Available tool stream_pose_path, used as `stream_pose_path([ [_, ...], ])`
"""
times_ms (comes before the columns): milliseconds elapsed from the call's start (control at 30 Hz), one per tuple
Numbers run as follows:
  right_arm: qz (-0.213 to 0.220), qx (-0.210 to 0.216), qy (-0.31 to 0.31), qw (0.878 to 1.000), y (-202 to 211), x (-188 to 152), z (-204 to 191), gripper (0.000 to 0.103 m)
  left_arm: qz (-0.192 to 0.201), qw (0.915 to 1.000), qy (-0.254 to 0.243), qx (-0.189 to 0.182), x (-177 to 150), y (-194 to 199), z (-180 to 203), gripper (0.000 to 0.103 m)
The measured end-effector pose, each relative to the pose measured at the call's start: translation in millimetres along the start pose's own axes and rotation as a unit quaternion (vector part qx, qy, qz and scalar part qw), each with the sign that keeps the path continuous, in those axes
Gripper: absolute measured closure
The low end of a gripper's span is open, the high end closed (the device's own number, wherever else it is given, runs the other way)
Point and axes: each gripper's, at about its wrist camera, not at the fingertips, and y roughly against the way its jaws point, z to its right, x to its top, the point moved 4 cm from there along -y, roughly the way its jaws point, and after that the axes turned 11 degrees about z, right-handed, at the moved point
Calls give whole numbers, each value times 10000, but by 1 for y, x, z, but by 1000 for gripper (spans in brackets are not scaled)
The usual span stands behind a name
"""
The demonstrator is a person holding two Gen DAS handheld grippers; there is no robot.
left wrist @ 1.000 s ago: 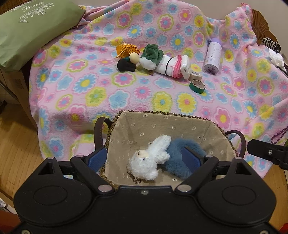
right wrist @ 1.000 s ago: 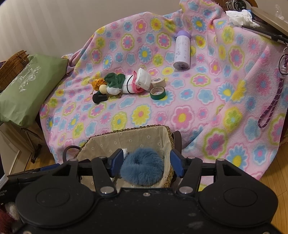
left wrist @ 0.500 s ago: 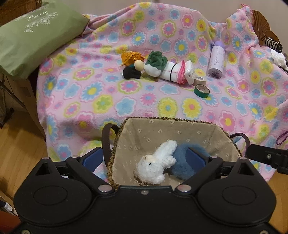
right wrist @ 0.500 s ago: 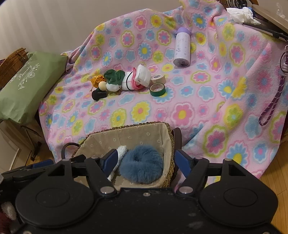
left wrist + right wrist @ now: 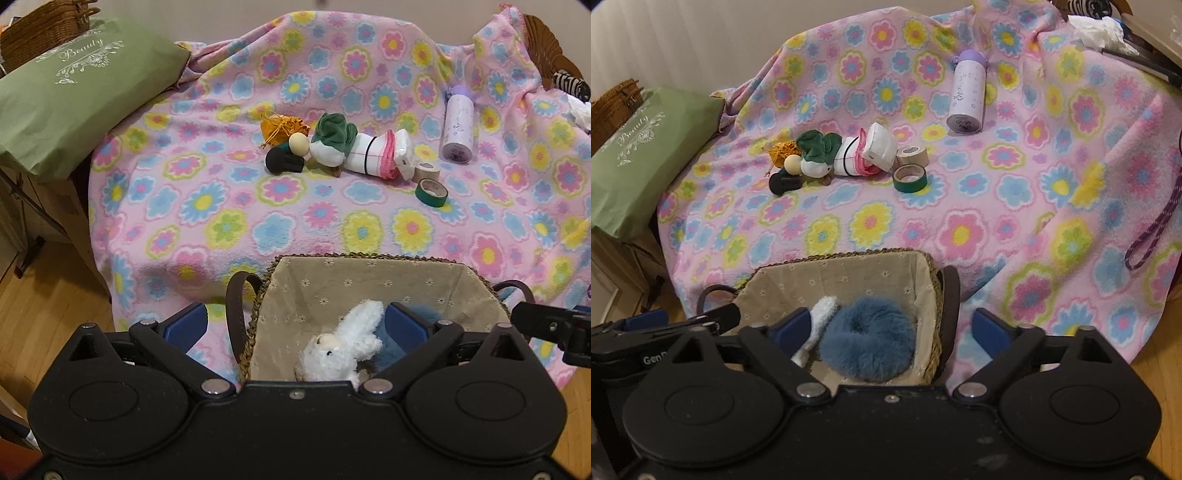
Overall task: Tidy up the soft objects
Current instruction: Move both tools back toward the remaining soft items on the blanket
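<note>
With both hand-held grippers [image 5: 295,321] [image 5: 892,328] just opened wide and empty above the near basket [image 5: 369,258], where the white plush [image 5: 340,347] and blue scrunchie [image 5: 868,347] lie, the light, squashy green-and-white plush [image 5: 332,142] on the far blanket [image 5: 221,206] looks best pinched mid-body.

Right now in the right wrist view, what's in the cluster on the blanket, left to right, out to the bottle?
Black round object → wooden ball → green-and-white plush → white pouch → green tape roll → purple-capped bottle.
</note>
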Motion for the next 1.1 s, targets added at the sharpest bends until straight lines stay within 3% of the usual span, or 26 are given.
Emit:
stream_pose_path([
  [133,90,-44,149,9998,-8,10,-1,0,-65,10000,-12,25,6,-9,-2,4],
  [633,-128,-31,364,9992,-76,54,-4,0,-240,9997,-37,-40,47,-65,-20,4],
  [1100,-323,-174,610,9975,-165,100,6,0,-170,9985,-406,-339,92,-153,-21,4],
])
